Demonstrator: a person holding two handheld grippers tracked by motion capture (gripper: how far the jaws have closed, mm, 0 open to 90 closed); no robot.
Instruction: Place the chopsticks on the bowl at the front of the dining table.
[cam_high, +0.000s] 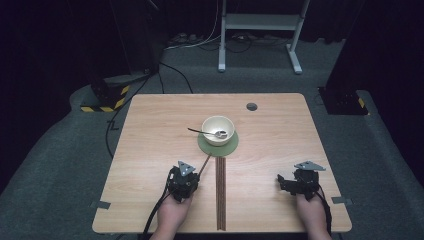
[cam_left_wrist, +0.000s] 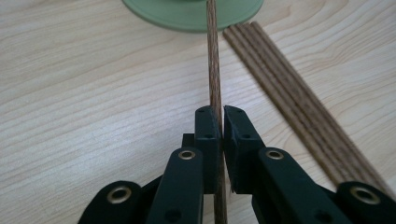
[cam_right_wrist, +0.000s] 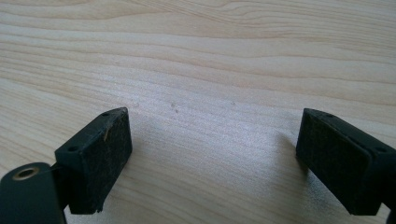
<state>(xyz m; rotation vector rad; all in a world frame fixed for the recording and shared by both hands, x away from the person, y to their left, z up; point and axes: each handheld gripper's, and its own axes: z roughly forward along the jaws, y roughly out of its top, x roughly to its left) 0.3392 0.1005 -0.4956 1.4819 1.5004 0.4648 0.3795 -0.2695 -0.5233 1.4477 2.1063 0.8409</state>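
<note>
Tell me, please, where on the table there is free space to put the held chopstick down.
The left hand-held gripper grips one chopstick. Bare wood lies left of it toward the table edge, and between the chopstick bundle and the open right hand-held gripper. The middle is crowded: bowl with spoon on the green coaster.

A: What kind of place is this?

B: Lab or recording studio. Black curtains all round, grey carpet (cam_high: 60, 165), a single wooden table (cam_high: 150, 130) lit in the middle.

A: Anything else?

B: Hazard-striped stand base (cam_high: 107, 97) off the table's far left corner, loose cables (cam_high: 200, 42) on the floor, a white metal frame (cam_high: 260, 30) beyond the far edge. No household furniture, so a test rig room.
</note>
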